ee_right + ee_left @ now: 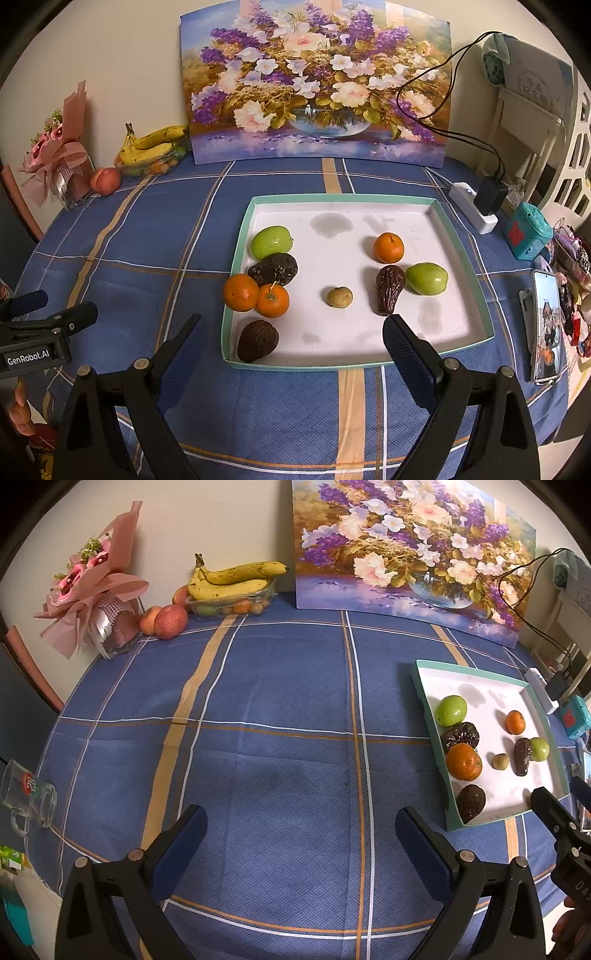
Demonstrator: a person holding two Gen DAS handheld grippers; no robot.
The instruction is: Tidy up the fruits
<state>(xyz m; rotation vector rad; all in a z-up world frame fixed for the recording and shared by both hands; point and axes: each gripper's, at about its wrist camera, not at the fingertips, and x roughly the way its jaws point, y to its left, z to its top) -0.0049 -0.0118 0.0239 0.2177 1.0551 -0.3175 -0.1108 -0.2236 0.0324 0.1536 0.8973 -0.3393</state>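
Both wrist views face the wall painting (314, 81) — right squarely over the tray (236, 229), left beside it.

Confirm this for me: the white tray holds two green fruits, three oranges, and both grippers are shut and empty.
Only the gripper part is wrong. The left gripper and right gripper are both open and empty, as each wrist view shows. The tray does hold two green fruits and three oranges.

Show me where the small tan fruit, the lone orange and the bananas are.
Tan fruit (339, 297), right wrist view, middle of its skin.
Lone orange (388, 247), right wrist view, centre of its peel.
Bananas (236, 576), left wrist view, middle of the top banana.
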